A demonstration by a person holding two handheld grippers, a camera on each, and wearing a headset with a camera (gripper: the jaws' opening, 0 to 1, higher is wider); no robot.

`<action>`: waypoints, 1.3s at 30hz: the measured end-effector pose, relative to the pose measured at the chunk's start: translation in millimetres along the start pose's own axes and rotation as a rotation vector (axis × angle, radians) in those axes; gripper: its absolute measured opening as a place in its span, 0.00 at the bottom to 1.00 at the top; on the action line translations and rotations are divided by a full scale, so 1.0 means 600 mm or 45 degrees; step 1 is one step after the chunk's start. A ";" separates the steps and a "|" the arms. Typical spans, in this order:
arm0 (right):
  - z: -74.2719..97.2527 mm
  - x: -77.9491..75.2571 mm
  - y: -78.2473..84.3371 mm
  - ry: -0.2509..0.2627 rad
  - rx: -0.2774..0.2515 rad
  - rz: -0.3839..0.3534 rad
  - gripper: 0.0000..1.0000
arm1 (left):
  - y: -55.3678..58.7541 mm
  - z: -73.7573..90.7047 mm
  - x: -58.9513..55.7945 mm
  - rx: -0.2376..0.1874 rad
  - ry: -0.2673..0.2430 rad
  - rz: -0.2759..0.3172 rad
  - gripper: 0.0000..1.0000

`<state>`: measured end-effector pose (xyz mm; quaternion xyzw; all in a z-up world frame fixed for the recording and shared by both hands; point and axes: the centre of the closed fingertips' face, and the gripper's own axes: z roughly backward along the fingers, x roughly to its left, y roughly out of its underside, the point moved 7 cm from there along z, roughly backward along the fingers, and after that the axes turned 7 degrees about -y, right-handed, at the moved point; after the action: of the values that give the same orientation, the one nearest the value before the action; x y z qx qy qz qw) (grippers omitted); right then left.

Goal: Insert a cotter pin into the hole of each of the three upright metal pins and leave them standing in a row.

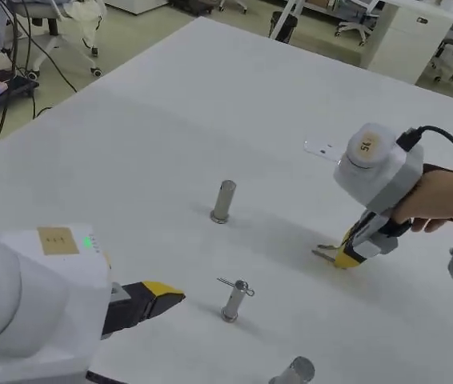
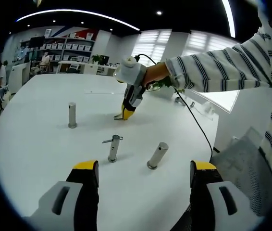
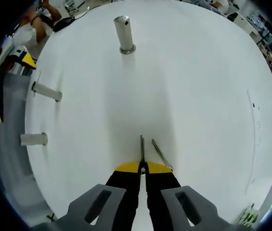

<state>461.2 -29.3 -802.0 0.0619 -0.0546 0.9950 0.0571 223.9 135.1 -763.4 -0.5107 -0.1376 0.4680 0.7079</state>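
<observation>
Both jaws of the right gripper (image 3: 142, 166) are clenched on a held cotter pin (image 3: 142, 148), a thin wire that pokes out toward 12 o'clock in the right gripper view, low against the white table (image 3: 198, 96). A second thin wire (image 3: 161, 154) slants just beside it toward 1 o'clock; I cannot tell whether it is part of the same pin. A hand (image 1: 434, 200) grips this tool at 3 o'clock in the head view. Well ahead of the jaws, at 12 o'clock, the far metal pin (image 3: 124, 33) stands upright and bare. The left gripper (image 2: 143, 169) is released, its yellow-tipped jaws spread wide at 6 o'clock in the left gripper view. Just beyond them at 12 o'clock is the near metal pin (image 2: 157, 155), bare and slanting in that fisheye view. At 11 o'clock from it stands the middle metal pin (image 2: 113, 151), with a fitted cotter pin (image 2: 111, 140) through its top. The far metal pin sits farther out toward 10 o'clock, well apart from the other two.
</observation>
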 end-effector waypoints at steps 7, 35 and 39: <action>-0.001 0.002 -0.008 0.012 0.123 0.064 0.04 | 0.006 -0.001 0.001 0.013 0.010 -0.010 0.77; -0.004 -0.013 -0.006 0.025 0.141 0.067 0.03 | 0.006 0.002 -0.005 0.050 0.024 0.010 0.73; -0.004 -0.014 -0.005 0.031 0.106 -0.014 0.03 | 0.003 0.005 -0.009 0.043 0.025 0.010 0.73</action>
<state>469.6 -26.7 -805.0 0.0525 -0.0122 0.9967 0.0607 218.3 132.7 -762.1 -0.5038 -0.1205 0.4681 0.7160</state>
